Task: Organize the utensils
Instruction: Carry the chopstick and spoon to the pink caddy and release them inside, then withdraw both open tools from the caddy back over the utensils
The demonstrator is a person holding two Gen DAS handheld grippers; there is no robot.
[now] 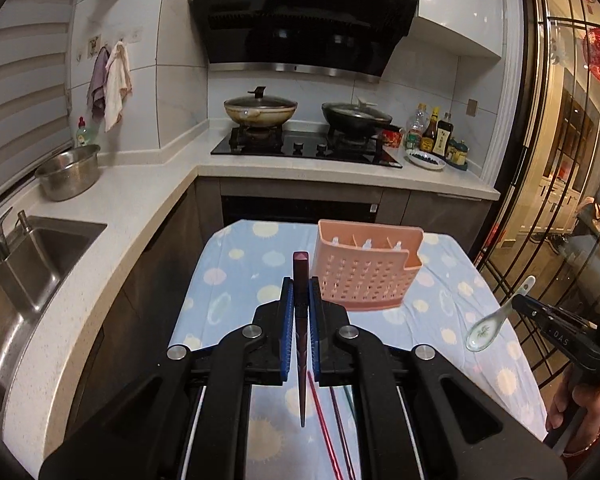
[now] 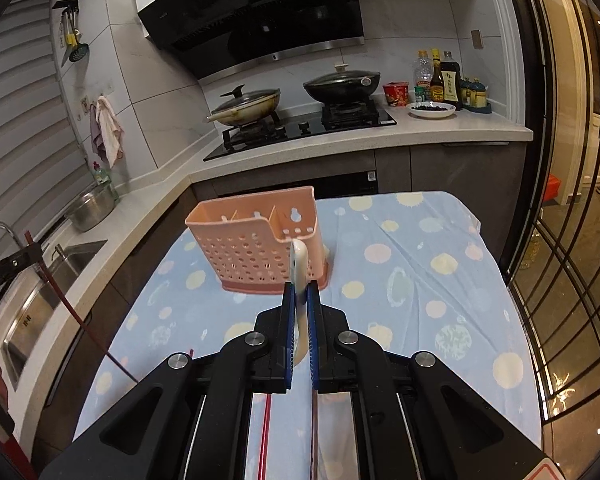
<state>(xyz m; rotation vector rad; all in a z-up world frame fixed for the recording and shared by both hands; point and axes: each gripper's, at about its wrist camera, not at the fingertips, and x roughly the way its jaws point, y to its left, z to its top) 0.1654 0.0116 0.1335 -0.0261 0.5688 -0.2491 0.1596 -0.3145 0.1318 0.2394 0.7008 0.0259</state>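
My left gripper [image 1: 300, 300] is pinching a dark chopstick [image 1: 301, 280] and my right gripper [image 2: 300, 300] a white spoon [image 2: 300, 264], both up in the air. The pink holder [image 2: 256, 248] on the table [image 2: 440, 300] looks empty; more sticks [image 1: 320, 420] lie below. Lots of free room above it, counter edge to my left

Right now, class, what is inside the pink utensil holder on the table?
The pink utensil holder shows only dividers and empty upper compartments; its perforated front wall hides the bottom.
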